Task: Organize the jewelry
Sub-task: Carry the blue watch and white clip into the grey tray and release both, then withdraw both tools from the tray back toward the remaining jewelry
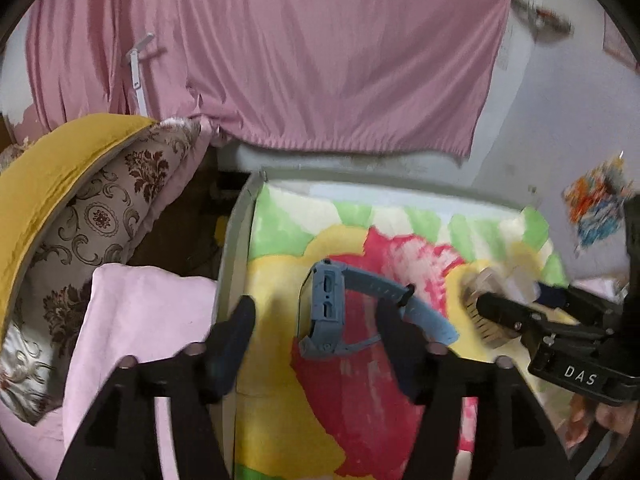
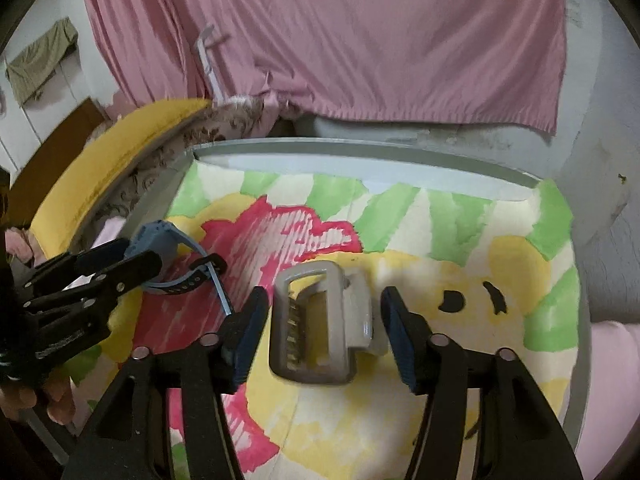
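Left tool point(image 1: 316, 316) released – straddling blue watch point(image 1: 324, 312), pads clear. Right tool point(image 2: 324, 316) released too, either side of grey clip point(image 2: 316, 328) – both lying on floral cloth point(image 2: 440, 240), watch left of clip.

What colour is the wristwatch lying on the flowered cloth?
The wristwatch is light blue, case and strap alike. It shows best in the left wrist view.

blue watch point(image 1: 324, 312), grey hair claw point(image 2: 316, 324), pink-yellow-green floral cloth point(image 2: 460, 240)
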`<state>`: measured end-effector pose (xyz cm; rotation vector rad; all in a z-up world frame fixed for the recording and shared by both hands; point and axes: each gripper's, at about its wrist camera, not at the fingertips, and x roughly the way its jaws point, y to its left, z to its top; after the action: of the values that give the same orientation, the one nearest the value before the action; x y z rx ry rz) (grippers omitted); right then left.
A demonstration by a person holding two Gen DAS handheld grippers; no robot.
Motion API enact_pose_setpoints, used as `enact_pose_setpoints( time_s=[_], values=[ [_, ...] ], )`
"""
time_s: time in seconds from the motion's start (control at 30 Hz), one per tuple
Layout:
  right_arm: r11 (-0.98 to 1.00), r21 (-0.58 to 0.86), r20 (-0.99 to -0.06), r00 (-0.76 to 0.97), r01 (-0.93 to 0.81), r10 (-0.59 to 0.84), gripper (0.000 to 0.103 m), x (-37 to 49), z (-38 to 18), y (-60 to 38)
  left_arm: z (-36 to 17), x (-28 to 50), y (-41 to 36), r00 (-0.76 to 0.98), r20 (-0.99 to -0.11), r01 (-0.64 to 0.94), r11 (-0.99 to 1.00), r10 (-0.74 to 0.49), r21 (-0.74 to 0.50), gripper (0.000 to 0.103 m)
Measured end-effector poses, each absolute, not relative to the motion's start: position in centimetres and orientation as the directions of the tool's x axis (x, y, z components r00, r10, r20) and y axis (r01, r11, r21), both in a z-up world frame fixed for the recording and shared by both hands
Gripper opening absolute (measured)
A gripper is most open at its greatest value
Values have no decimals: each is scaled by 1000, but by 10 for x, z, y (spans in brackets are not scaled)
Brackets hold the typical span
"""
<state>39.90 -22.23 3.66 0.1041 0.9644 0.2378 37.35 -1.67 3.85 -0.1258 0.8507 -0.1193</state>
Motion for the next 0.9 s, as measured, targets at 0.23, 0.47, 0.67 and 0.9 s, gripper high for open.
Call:
enact_pose_setpoints(
  time_s=[0.23,0.47,0.67,0.9],
  values=[
    [968,224,-672,701,-115,238,83,353,60,-243,61,331,-10,768,-614,80,979,-181,-189,82],
    [970,218,-538,815,-110,213,98,292,82,-252,76,279,-3,842,-507,98,976,-187,-196,98],
    [966,223,-454,864,-128,219,101,239,96,-257,82,235,-1,888,-427,106,979,-172,-173,102],
    [962,244,-382,900,-120,209,101,181,97,-262,76,190,-1,906,-386,117,979,-174,-167,103]
  ],
)
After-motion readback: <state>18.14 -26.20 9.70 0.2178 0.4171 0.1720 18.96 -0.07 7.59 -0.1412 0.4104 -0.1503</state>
